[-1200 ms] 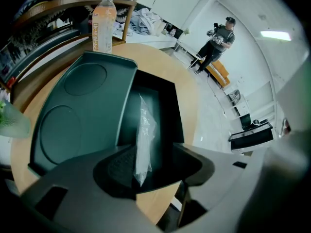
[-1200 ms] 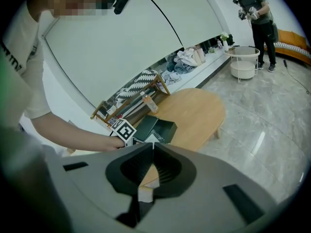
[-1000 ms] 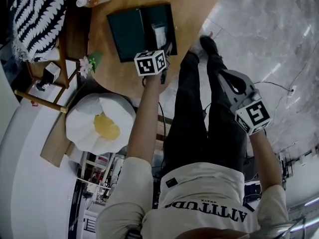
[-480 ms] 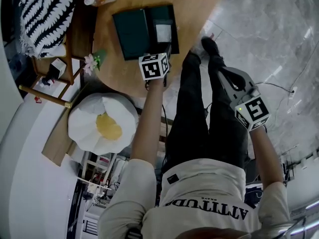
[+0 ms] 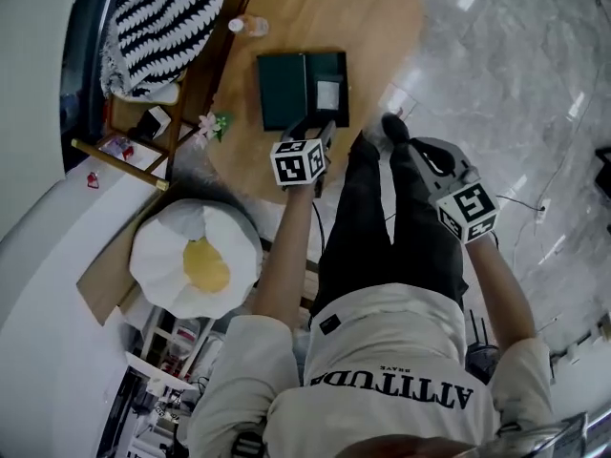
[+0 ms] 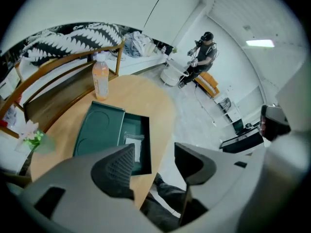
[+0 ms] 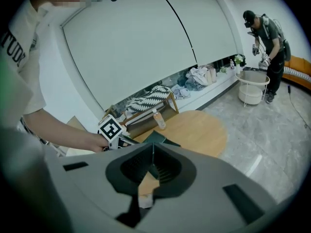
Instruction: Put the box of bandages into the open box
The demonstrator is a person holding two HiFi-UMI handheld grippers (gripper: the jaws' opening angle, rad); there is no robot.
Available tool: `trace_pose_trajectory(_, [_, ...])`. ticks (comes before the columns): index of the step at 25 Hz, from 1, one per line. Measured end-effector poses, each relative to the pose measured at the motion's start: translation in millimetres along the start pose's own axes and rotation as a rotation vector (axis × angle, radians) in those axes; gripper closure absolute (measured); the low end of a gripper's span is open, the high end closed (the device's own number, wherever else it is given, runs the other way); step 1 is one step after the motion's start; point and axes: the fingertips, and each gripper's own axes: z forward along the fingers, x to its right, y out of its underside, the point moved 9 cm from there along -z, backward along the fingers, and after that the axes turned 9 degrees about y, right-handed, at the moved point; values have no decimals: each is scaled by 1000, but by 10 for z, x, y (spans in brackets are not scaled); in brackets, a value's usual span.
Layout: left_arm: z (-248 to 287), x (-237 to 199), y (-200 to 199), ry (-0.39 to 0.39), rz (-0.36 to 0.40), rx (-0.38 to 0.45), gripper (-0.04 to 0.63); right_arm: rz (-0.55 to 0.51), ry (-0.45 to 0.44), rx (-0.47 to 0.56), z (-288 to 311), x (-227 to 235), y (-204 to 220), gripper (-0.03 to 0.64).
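The dark green open box (image 5: 286,89) lies on the round wooden table (image 5: 363,12), its lid flipped out to the left. A small white box of bandages (image 5: 329,93) rests inside it; the left gripper view shows this bandage box (image 6: 132,142) lying flat in the green box (image 6: 99,132). My left gripper (image 5: 323,134) hovers at the table's near edge just short of the box, jaws open (image 6: 154,159) and empty. My right gripper (image 5: 422,147) hangs over the person's legs, off the table, jaws shut (image 7: 153,154) on nothing.
A drink bottle (image 5: 250,26) stands on the table behind the box. A wooden bench with a black-and-white striped throw (image 5: 162,17) borders the table's left. A white round seat with a yellow centre (image 5: 196,256) sits lower left. Another person (image 7: 265,30) stands far off.
My left gripper has drawn back from the green box toward the table's near edge. The white box stays inside. The head view has pulled away, so everything looks smaller.
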Motion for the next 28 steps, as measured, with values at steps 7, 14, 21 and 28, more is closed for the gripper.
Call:
trace_pose_trajectory(7, [-808,380,-261,53,37,125,350,8,0,34,-355,-237,-442,594])
trace_pose_trajectory(14, [-1562,686,-423,62,142,270,394,-98,2,57,-648,-478,-778,594])
trace_pose_trajectory(21, [-2207,899,-435,65,198,386,481,-121,1,82,-960,-684,-933,594])
trace_pose_trajectory(28, [-2666,1172,-323,45,227,466,547,-139,0,123,-1315,-701,-1059,594])
